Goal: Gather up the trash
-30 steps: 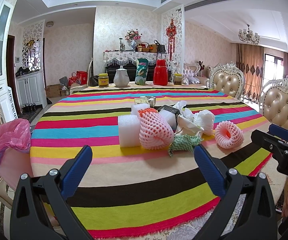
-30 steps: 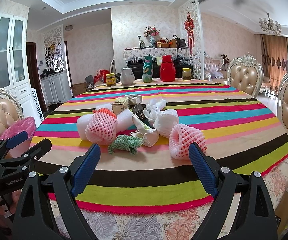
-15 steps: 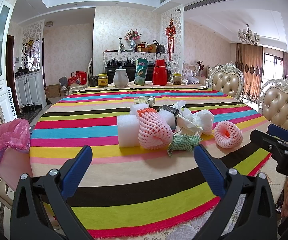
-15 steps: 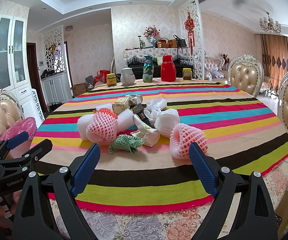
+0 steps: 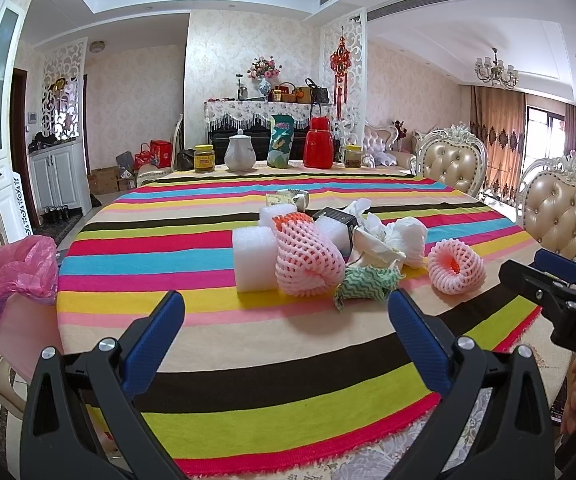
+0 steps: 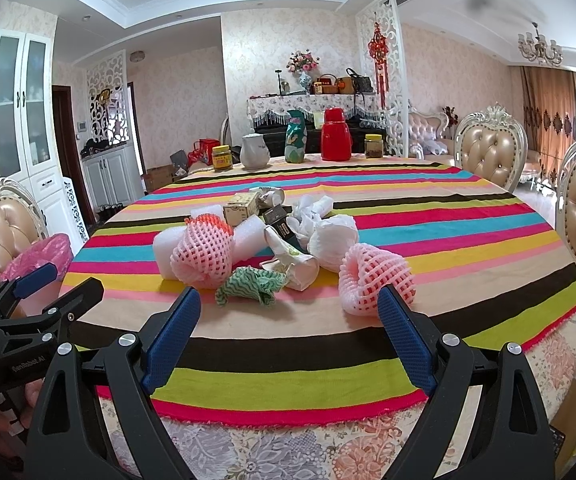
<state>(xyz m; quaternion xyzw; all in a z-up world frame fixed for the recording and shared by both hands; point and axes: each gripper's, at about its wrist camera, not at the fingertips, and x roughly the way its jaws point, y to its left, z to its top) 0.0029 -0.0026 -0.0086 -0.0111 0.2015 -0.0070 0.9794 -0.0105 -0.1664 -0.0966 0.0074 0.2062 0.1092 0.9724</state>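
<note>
- The small cardboard box [image 6: 241,209] and the dark box [image 6: 281,222] sit at the back of the trash pile, partly hidden behind foam and paper; their print is too small to read.
- In the left wrist view the white foam block [image 5: 255,259] covers the left end of the pile, and a foam net [image 5: 307,258] leans against it.
- The right gripper [image 6: 288,334] has its fingers wide apart, holding nothing, low at the near edge of the worktop [image 6: 467,240]; one finger cuts off the bottom of the second foam net [image 6: 373,278], which lies apart from the pile on the right.
- The left gripper [image 5: 286,330] also has its fingers wide apart and empty, aimed at the pile from the near edge.
- A green zigzag cloth [image 6: 252,285] lies at the front of the pile, touching crumpled white paper [image 6: 332,242].
- A bin lined with a pink bag [image 5: 12,276] stands off the left edge of the worktop; its inside cannot be seen.
- Two jars [image 5: 204,157], a white teapot [image 5: 240,155] and a red flask [image 5: 318,143] stand along the far edge; the jars' contents are hard to make out.
</note>
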